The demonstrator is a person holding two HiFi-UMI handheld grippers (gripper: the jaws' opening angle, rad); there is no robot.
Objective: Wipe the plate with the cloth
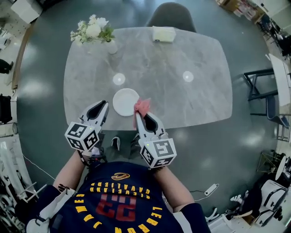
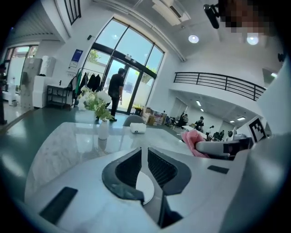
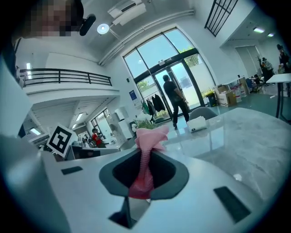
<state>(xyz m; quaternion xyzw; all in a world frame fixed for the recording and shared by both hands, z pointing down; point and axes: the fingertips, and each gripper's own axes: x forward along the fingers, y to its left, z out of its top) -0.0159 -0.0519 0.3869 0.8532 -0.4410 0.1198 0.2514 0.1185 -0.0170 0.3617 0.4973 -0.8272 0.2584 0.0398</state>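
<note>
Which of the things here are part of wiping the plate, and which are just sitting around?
For the job:
white plate
pink cloth, pinched between the right gripper fingers

Lying about:
vase of flowers
tissue box
chair at the table's far side

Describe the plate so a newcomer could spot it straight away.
On the grey marble table, look at the edge nearest the person. The plate is the bare white disc there, larger than the two pale round spots farther back, with the pink cloth at its right rim.
</note>
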